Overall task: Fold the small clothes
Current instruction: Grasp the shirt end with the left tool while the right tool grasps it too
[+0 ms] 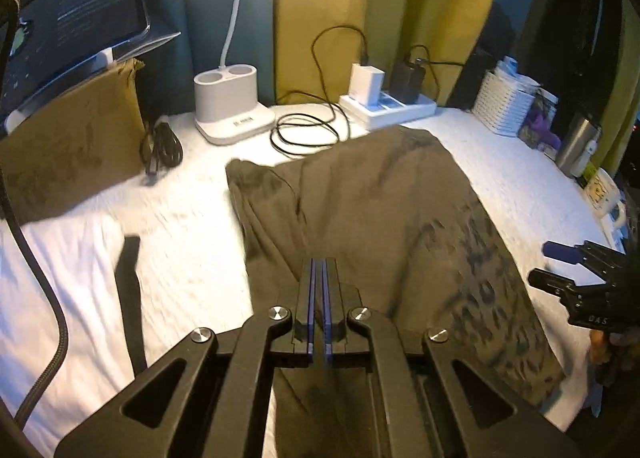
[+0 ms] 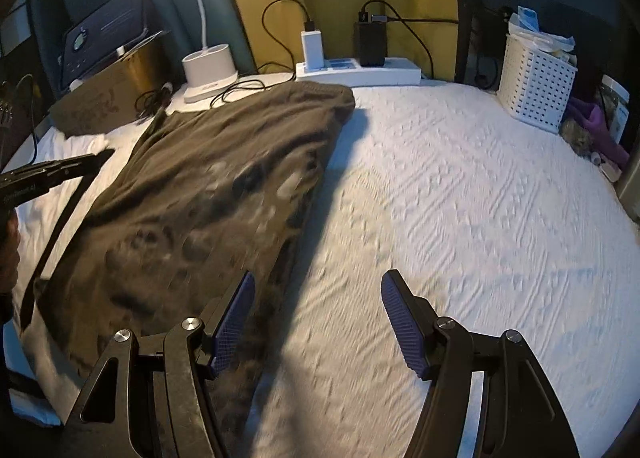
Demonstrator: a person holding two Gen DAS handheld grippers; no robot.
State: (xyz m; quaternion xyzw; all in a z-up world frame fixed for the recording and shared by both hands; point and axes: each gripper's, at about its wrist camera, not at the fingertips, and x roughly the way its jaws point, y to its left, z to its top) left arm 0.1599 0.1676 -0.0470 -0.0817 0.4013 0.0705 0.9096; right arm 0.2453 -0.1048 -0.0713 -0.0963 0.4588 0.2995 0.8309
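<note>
Olive-brown cloth, a small garment [image 1: 380, 218] with a darker mottled print along one side, lies spread and rumpled on the white textured bedcover [image 2: 460, 198], its far edge near the white power strip [image 2: 360, 72] and the lamp base [image 1: 232, 106]. In the right wrist view it covers the left part of the bed, with a folded edge running diagonally toward the camera. The left gripper [image 1: 319, 290] hangs over the near part of the garment with its blue pads pressed together; whether any fabric is pinched between them cannot be told. The right gripper [image 2: 316, 322] has its jaws standing well apart with nothing between them: one finger is over the garment's edge, the other over bare bedcover. A white perforated basket [image 2: 536, 86] stands at the far right.
</note>
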